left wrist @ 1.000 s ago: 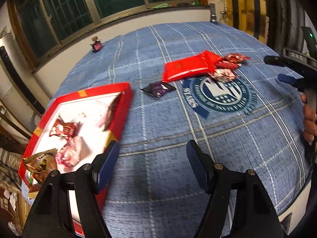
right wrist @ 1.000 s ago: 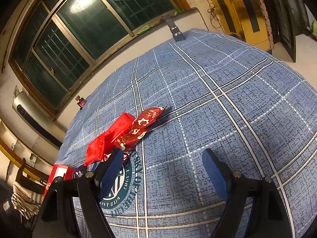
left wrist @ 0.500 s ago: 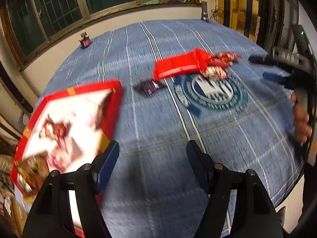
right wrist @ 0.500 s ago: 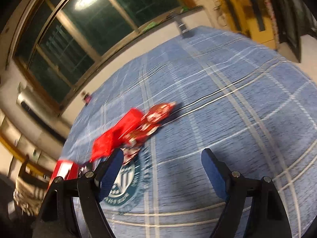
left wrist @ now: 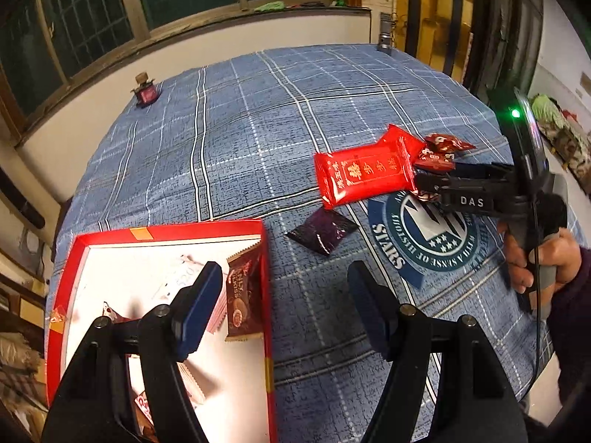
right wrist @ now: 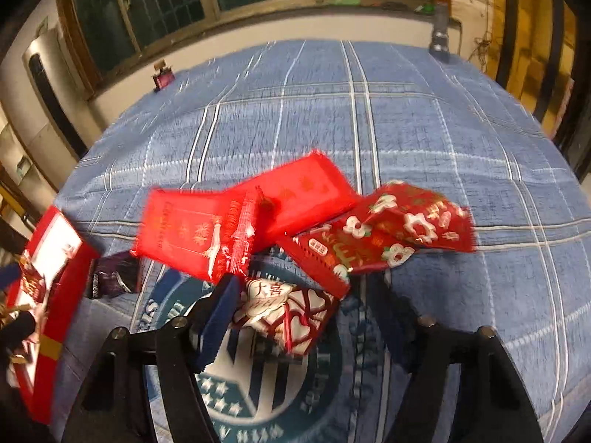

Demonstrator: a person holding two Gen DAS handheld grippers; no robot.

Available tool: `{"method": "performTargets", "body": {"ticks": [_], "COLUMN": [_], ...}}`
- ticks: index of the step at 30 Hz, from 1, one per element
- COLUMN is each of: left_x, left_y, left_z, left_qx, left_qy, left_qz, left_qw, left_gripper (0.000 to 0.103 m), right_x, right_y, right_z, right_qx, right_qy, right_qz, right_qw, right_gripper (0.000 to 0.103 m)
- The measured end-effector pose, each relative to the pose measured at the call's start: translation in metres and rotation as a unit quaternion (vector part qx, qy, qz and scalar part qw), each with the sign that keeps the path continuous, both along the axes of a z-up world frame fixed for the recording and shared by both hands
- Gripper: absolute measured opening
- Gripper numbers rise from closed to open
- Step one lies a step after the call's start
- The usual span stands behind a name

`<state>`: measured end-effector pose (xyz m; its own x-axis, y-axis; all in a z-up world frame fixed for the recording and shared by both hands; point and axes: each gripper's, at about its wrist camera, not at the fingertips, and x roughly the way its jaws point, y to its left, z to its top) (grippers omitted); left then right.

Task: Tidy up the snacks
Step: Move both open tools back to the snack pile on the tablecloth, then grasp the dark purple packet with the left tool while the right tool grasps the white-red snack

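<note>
Two blue-padded fingers of the left gripper [left wrist: 284, 306] are standing spread with nothing between them at the bottom of the left wrist view, hanging over the right wall of a red snack box [left wrist: 267, 332] that is lying at lower left on the blue plaid tablecloth [left wrist: 236, 140]. Inside the box, a brown chocolate-wafer packet [left wrist: 242, 299] is leaning against that wall, with other wrappers partly hidden behind the left finger. Right of centre, a long red snack packet [left wrist: 364, 173] is lying on the cloth, a dark purple sachet [left wrist: 323, 232] is sitting just below it, and red floral wrappers [left wrist: 441, 147] are touching its right end. At the right edge, a person's hand [left wrist: 535, 258] is gripping the black right gripper [left wrist: 428, 188], whose tips are reaching under the long packet's right end; whether they are touching anything cannot be told here. In the blurred right wrist view, the right gripper [right wrist: 306, 313] is closing its jaws around a white-and-red heart-patterned candy packet [right wrist: 284, 313] lying on the cloth's round printed emblem [right wrist: 258, 398]; the left pad is at the packet's edge, the right pad is apart from it. Above, the long red packet [right wrist: 221, 221] and a red floral wrapper [right wrist: 388, 232] are overlapping, and the purple sachet [right wrist: 110, 273] and red box [right wrist: 66, 258] are sitting at left.
</note>
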<state>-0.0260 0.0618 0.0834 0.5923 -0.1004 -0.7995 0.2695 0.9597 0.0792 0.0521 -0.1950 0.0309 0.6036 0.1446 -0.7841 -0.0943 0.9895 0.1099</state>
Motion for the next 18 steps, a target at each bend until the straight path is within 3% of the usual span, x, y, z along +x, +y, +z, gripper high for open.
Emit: {"method": "performTargets", "body": {"ticks": [1,2,4,6,8,9,11,12,15,18], "left_x": [0.003,0.004,0.008,0.011,0.014,0.015,0.018,0.020,0.029,0.039], "left_y": [0.001,0.002,0.000,-0.002,-0.007,-0.010,-0.014,-0.016,-0.023,-0.038], "left_z": [-0.001,-0.001,-0.002,-0.001,0.000,-0.001,-0.003,-0.004,-0.006,-0.011], "left_qx": [-0.002,-0.003,-0.007,-0.009,-0.004,0.000,0.008,0.014,0.022,0.038], "left_qy": [0.004,0.006,0.011,0.012,0.012,0.012,0.013,0.009,0.001,0.002], "left_qz": [0.005,0.007,0.005,-0.001,-0.023,-0.039,-0.067,-0.079,-0.110,-0.143], "left_qw": [1.0000,1.0000,0.9999,0.9999,0.9997,0.9992,0.9976,0.9968,0.9937,0.9889], "left_gripper": [0.070,0.070,0.070,0.070,0.070,0.070,0.070,0.070,0.070,0.070], "right_x": [-0.001,-0.003,-0.007,-0.014,-0.028,-0.034,-0.052,-0.057,-0.078,-0.081], "right_y": [-0.003,-0.005,-0.012,-0.018,-0.029,-0.038,-0.076,-0.088,-0.133,-0.163], "right_z": [0.000,0.001,0.002,0.005,0.008,0.008,0.005,0.005,0.005,-0.008], "right_qx": [0.005,0.003,0.013,0.025,0.072,0.119,0.249,0.266,0.252,0.306], "right_qy": [-0.004,-0.003,0.005,0.023,0.060,0.080,0.107,0.103,0.050,0.052], "right_qz": [-0.001,-0.005,0.003,0.008,0.046,0.069,0.085,0.076,0.021,-0.017], "right_qw": [1.000,1.000,1.000,0.999,0.995,0.987,0.959,0.955,0.966,0.950], "right_gripper": [0.070,0.059,0.049,0.044,0.045,0.047,0.050,0.055,0.062,0.061]}}
